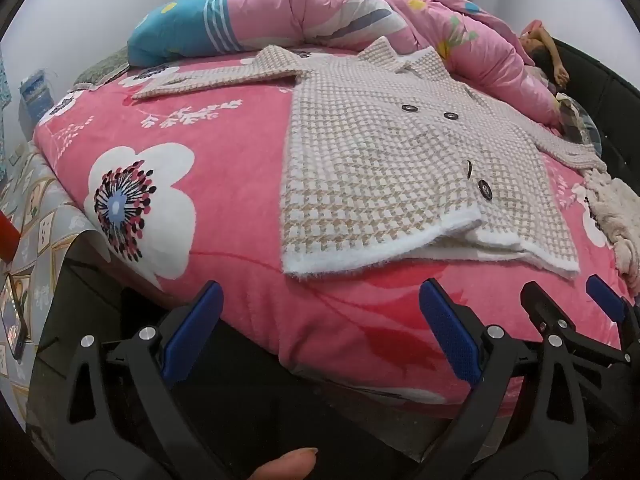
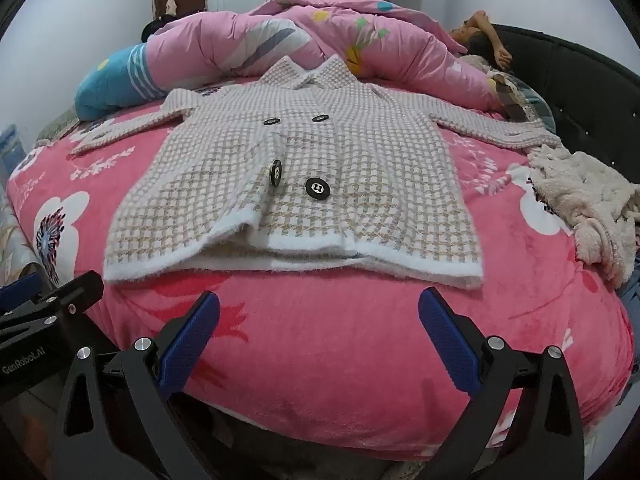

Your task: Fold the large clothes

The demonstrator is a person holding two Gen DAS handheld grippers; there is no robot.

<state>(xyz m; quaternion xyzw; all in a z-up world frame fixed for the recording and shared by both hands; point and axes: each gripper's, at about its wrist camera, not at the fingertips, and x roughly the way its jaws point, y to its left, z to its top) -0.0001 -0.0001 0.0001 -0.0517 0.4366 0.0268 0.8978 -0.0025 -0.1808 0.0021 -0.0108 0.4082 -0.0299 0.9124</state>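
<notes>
- A checked beige-and-white coat lies flat, front up, on a pink flowered bedspread, its white hem toward the near edge of the bed and its collar toward the far side.
- Both sleeves spread outward, one toward the left edge of the bed, the other toward the right edge by the black headboard.
- Four dark buttons show on the front; the front flap lifts slightly at the hem.
- The left gripper hangs at the near edge of the bed, its blue-padded fingers spread wide and gripping nothing.
- The right gripper hangs just beside it, likewise wide apart and empty, short of the hem.
- A rumpled pink quilt runs along the far side of the bed, behind the collar.
- A fluffy cream garment sits heaped near the right edge, apart from the coat.
- A person lies at the far right corner beside the quilt.
</notes>
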